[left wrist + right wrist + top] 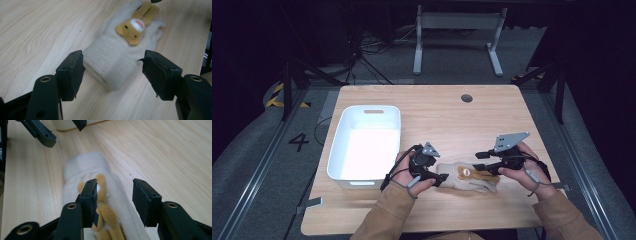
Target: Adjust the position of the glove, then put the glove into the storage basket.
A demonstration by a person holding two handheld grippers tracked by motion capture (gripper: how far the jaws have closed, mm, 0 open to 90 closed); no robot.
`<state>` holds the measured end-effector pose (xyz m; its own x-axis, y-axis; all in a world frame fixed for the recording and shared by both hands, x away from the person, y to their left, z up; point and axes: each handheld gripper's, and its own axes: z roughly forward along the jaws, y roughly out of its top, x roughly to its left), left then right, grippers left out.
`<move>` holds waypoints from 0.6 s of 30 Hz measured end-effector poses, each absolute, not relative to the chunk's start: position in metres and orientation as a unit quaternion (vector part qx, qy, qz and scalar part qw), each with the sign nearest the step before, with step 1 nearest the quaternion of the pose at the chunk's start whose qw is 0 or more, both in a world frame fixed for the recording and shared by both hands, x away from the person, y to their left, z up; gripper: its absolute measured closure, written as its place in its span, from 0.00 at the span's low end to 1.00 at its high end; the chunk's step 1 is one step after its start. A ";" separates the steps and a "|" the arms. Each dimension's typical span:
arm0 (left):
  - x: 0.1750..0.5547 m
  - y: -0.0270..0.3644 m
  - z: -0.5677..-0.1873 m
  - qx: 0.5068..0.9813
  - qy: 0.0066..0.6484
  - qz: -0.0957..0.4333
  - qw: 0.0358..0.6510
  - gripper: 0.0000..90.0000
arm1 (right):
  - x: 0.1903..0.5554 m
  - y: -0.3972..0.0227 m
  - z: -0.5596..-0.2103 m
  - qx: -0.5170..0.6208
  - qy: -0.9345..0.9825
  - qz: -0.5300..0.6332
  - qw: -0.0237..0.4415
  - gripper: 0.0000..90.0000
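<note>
Both forearms enter from the table's [512,107] near edge, hands angled inward toward a cream glove [467,177] with a brown bear on it, lying flat between them. Left gripper [113,72] sits low, jaws apart astride the cuff, not pressing it. Right gripper [113,202] hovers parted over the bear, gripping nothing. White bin [364,145] stands left of the glove

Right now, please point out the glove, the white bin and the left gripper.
glove [110,60], left gripper view, on the knitted cuff.
white bin [343,127], high view, on its left rim.
left gripper [111,72], left gripper view, midway between its fingertips.
</note>
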<state>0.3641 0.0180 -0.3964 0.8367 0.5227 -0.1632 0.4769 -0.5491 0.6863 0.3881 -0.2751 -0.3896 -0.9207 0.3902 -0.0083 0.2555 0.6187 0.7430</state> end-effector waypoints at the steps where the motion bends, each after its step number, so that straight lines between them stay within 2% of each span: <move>1: 0.364 0.018 -0.395 0.881 0.280 0.030 0.381 0.38 | 0.388 -0.278 -0.388 0.183 0.893 0.401 0.089 0.62; 7: 0.363 0.014 -0.391 0.882 0.270 0.037 0.384 0.41 | 0.385 -0.293 -0.382 0.212 0.881 0.410 0.100 0.62; 14: 0.364 0.011 -0.388 0.878 0.271 0.044 0.392 0.38 | 0.385 -0.310 -0.378 0.254 0.864 0.420 0.112 0.62; 18: 0.364 0.010 -0.387 0.866 0.271 0.045 0.418 0.35 | 0.386 -0.317 -0.376 0.268 0.858 0.422 0.119 0.61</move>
<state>0.3637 0.0100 -0.3866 0.8487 0.5073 -0.1494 0.4327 -0.5038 0.7476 0.3860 -0.3175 -0.3758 -0.8280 0.5604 0.0214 0.3585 0.4996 0.7886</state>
